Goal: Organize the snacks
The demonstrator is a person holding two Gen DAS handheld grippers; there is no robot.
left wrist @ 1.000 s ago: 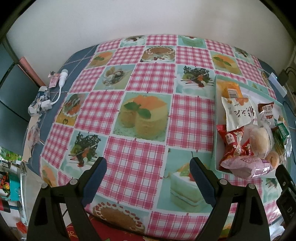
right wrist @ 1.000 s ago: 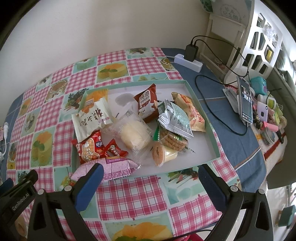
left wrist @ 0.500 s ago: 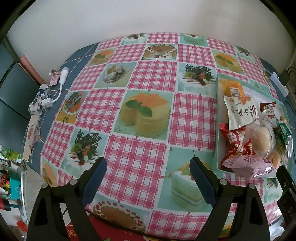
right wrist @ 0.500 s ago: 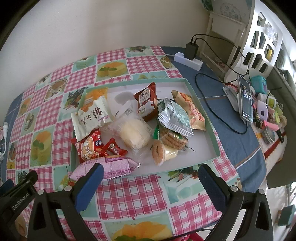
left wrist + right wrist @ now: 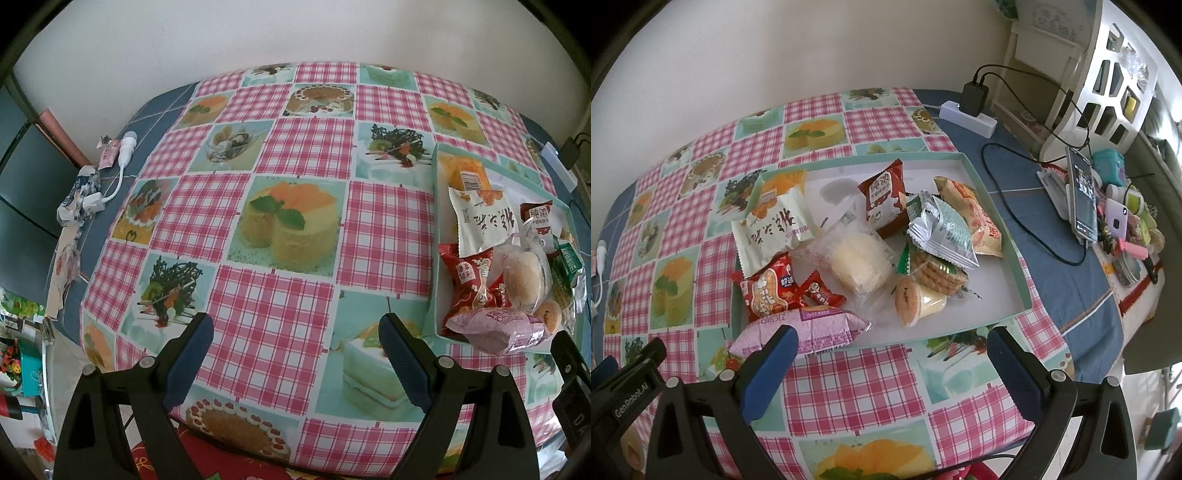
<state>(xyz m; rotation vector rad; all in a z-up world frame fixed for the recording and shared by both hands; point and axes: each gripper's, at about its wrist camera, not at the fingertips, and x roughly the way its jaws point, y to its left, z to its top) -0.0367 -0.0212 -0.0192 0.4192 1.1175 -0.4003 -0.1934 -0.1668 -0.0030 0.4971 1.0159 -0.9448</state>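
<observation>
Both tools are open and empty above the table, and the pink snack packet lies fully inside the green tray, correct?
Not quite. The right wrist view shows the pink snack packet hanging over the green tray's near edge. Both tools, left and right, are open and empty.

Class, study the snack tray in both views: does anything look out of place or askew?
Yes. The pink packet hangs over the near rim of the tray, partly resting on the tablecloth. The other snacks lie jumbled and overlapping inside, unsorted.
</observation>
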